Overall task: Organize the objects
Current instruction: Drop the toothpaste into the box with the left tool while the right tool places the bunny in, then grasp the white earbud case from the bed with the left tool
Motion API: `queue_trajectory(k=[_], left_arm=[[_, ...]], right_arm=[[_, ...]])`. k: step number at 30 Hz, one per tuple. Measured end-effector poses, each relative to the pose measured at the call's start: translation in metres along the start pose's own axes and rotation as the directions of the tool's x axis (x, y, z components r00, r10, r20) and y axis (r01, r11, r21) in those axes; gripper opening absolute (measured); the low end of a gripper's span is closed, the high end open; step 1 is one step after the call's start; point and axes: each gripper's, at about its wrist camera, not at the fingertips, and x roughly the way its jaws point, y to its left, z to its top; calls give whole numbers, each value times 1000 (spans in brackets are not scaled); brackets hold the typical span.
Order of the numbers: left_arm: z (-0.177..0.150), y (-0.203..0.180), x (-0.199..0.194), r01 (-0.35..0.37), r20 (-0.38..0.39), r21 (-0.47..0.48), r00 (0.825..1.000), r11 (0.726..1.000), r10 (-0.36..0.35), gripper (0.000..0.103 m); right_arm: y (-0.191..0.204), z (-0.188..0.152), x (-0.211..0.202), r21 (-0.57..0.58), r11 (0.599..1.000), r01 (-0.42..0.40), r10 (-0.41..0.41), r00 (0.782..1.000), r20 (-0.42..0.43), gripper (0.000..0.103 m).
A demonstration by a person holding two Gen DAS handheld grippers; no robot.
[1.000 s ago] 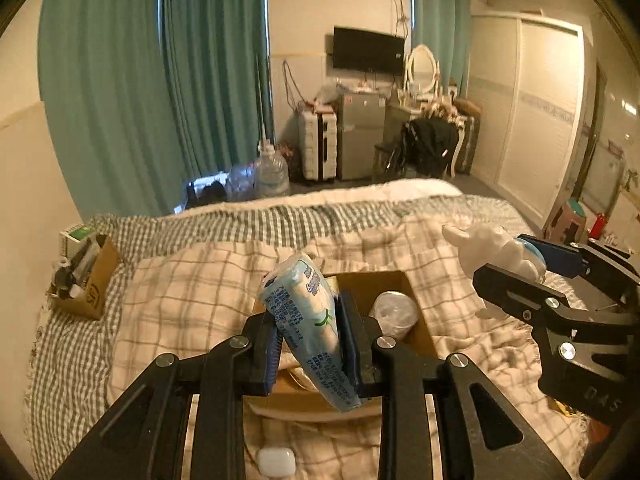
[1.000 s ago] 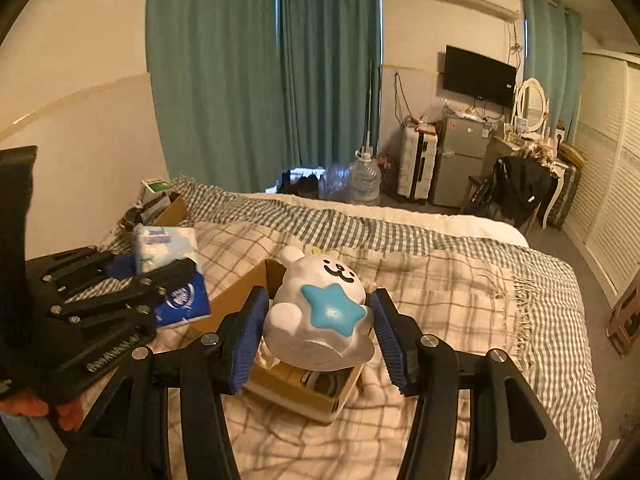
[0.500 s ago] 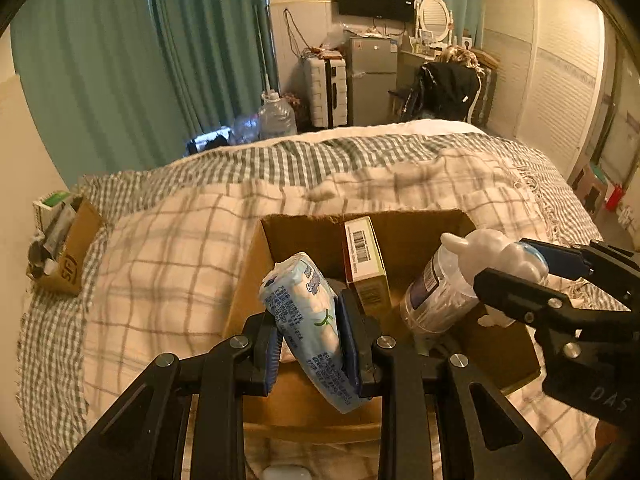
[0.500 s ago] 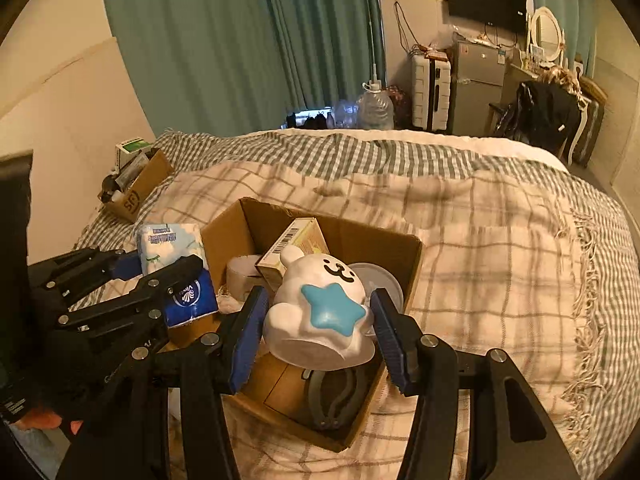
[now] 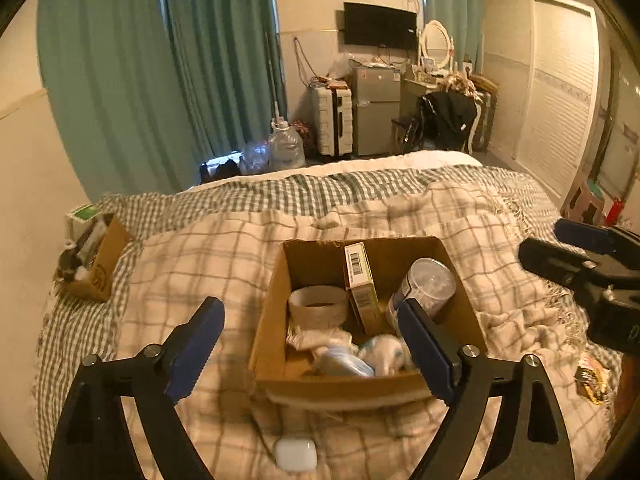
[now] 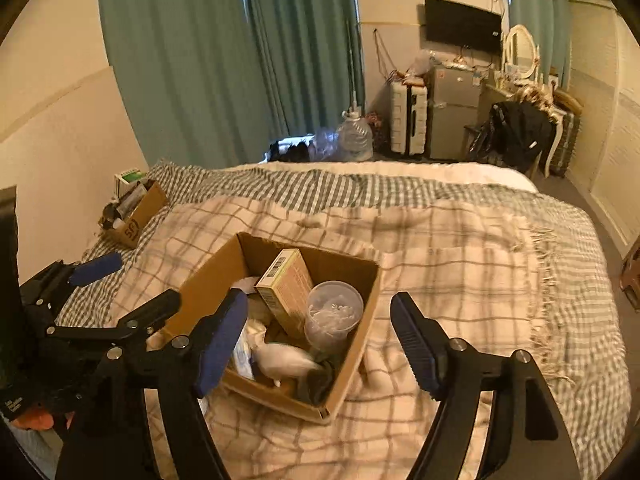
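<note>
Both claws are hovering empty over the cardboard box [image 5: 360, 390]

You are holding left claw [image 5: 310, 350] and right claw [image 6: 320, 340] wide open; white earbud case [image 5: 295, 455], bottom centre on the bed [image 5: 200, 264], is lying nearest your left claw.

Just ahead of my left gripper [image 5: 310, 334], the open cardboard box [image 5: 276, 292] holds an upright yellow carton [image 5: 360, 284], a clear jar [image 5: 424, 288], a tape roll [image 5: 318, 300] and white packets [image 5: 344, 360].

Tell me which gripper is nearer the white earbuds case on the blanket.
Left. The left gripper hangs almost directly above the earbuds case, which lies in front of the cardboard box. The right gripper is off to that box's right side.
</note>
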Motion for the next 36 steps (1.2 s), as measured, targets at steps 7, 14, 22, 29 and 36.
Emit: queue_trajectory(k=[7,14,22,29,36], left_arm=[[-19,17,-69,-10,86,-54,996,998,15,99],[-49,30,-104,-41,132,-115,990,993,56,103],[-97,40,-59,-63,8,-180,998,982,65,103],[-137,45,-9,-125,-117,-190,988,974,104,103],[-147,40,35,-136,-192,-182,976,974,101,103]], right_arm=[[15,-19,-71,-62,996,60,-56,996,67,78],[26,-53,-97,-64,992,109,-103,990,93,87],[31,-99,-49,-45,993,106,-105,994,21,103],[32,-129,1,-66,990,129,-133,989,-62,103],[25,-136,36,-37,994,106,-109,988,-106,103]])
